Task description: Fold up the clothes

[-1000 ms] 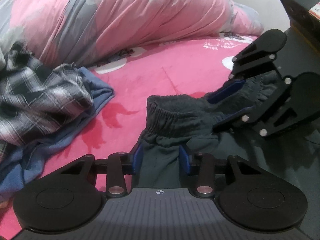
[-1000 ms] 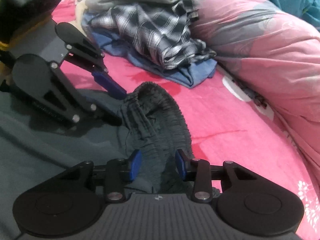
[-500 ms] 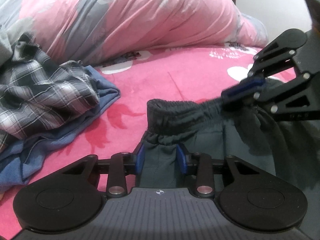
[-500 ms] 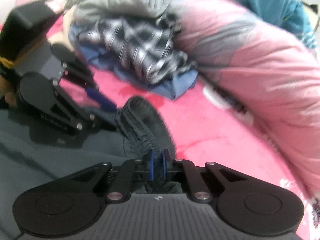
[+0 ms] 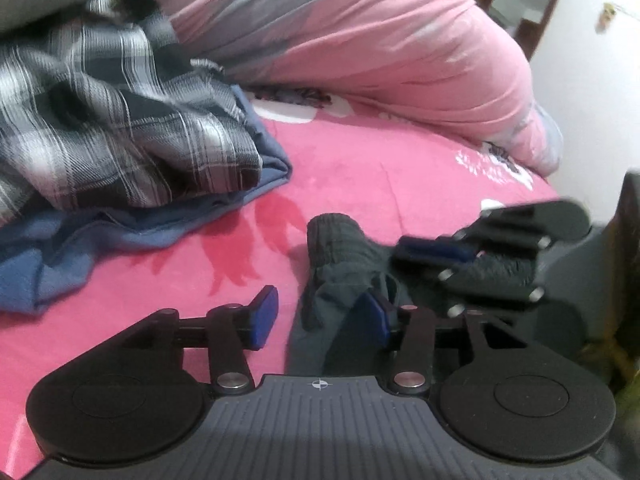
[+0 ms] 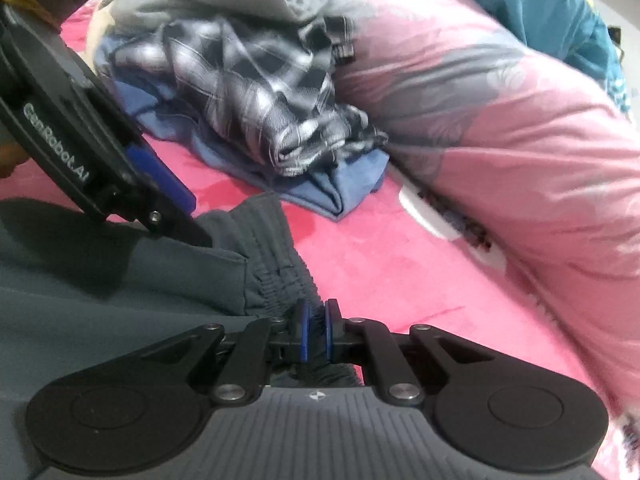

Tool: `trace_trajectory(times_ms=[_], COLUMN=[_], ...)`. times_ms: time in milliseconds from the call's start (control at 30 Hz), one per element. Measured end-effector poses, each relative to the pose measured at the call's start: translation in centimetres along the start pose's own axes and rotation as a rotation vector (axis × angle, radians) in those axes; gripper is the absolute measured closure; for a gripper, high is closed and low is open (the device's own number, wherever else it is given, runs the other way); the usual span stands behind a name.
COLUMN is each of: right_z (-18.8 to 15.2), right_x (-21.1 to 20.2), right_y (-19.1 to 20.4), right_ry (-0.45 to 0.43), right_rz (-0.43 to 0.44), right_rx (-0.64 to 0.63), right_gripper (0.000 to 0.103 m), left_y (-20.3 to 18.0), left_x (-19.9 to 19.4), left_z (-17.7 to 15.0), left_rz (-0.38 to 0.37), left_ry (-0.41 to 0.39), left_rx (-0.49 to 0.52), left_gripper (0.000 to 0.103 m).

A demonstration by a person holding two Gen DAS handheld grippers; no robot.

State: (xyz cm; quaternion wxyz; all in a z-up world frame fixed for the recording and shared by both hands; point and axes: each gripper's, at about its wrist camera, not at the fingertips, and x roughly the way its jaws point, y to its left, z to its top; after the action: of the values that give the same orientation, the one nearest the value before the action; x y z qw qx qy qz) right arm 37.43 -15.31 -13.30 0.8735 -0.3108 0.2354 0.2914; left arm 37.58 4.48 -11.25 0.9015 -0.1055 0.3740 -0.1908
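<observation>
While the right gripper (image 6: 316,330) fingers are clenched on the waistband of the dark shorts (image 6: 120,280) lying mid-bed (image 5: 400,184), the left gripper (image 5: 316,316), just released, should re-grip the band's far end and pull it taut.

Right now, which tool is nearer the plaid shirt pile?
Left. The left tool, jaws apart, has just been opening at the dark shorts' waistband end closest to the plaid shirt. The right tool is shut on the waistband farther away.

Pink flowered bedsheet (image 5: 360,168), bunched pink-and-grey duvet (image 5: 360,28) behind — white wall (image 5: 592,80), wooden frame (image 5: 524,0) in the corner
</observation>
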Motion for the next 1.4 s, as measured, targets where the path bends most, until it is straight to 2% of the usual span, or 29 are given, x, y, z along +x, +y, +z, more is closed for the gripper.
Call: trace_trajectory(times_ms=[133,167,233,333,400,467,567,667,767,800,833,900,933,967,1100,1233,1333,1400], right_z=[0.2,0.3,0.3,-0.8,-2.4,-4.6,-8.4,-11.8,-14.1,-14.6,-14.7,-14.4,-14.2,-14.0,-13.9,-14.6,-15.5,-15.5], right_x=[-0.8,-1.4,-3.5,-7.9,-10.6,-12.2,-11.8,-9.9,-8.0,-7.6,-7.4,-7.5,-7.9,-8.4,-9.2,-6.8,-6.0,-6.1], right_y=[-1.5,-2.5,-4.8,-9.3,-12.6,-15.0,-17.4,-18.5,-18.6,-18.4,-18.1,-17.7,-17.6,-17.5,-17.6,-17.1,-16.6,-16.9], right_ry=[-0.046,-0.058,-0.095,-0.178,-0.163,-0.121,0.000,0.109,0.161,0.170,0.167,0.139,0.107,0.073,-0.012,0.022,0.007,0.014], right_rz=[0.005,0.009,0.019,-0.007,-0.052,-0.084,-0.082,-0.040,0.032,0.044,0.040,0.022,0.006,-0.010,-0.064,-0.111,-0.130,-0.129], right_rx=[0.105,0.153,0.254,0.409,0.525,0.614,0.733,0.867,0.975,0.991,0.983,0.953,0.949,0.949,0.934,0.904,0.903,0.919], right_gripper=[0.091,0.086,0.051,0.035,0.028,0.026,0.026,0.027,0.040,0.053,0.059,0.084,0.086,0.088,0.089,0.089,0.088,0.081], left_y=[-0.9,-1.1,-1.1,-0.8,-0.5,-0.3,0.2,1.3,1.2,0.9,0.5,-0.2,-0.6,-0.8,-1.5,-1.2,-0.4,-0.3], left_x=[1.1,1.0,1.0,0.9,0.6,-0.1,-1.3,-1.0,0.4,0.7,0.9,1.2,1.3,1.2,0.6,1.6,2.3,2.3], left_z=[-0.1,-0.1,0.1,0.1,0.1,0.1,0.1,0.1,0.3,0.2,0.2,0.3,0.3,0.3,0.0,-0.4,-0.9,-0.8], left_rz=[0.105,0.114,0.123,0.115,0.099,0.065,-0.032,-0.135,-0.097,-0.077,-0.054,-0.018,0.000,0.002,0.013,0.061,0.061,0.059], left_ry=[0.010,0.010,0.015,0.017,0.017,0.010,-0.010,0.014,0.042,0.034,0.030,0.018,0.011,-0.005,-0.093,-0.093,-0.085,-0.075], left_rx=[0.035,0.038,0.040,0.035,0.028,0.011,-0.034,-0.131,-0.166,-0.152,-0.132,-0.075,-0.046,-0.031,0.039,0.072,0.068,0.055], left_gripper=[0.068,0.068,0.070,0.069,0.067,0.059,0.054,0.050,0.052,0.053,0.058,0.076,0.093,0.099,0.101,0.101,0.098,0.092])
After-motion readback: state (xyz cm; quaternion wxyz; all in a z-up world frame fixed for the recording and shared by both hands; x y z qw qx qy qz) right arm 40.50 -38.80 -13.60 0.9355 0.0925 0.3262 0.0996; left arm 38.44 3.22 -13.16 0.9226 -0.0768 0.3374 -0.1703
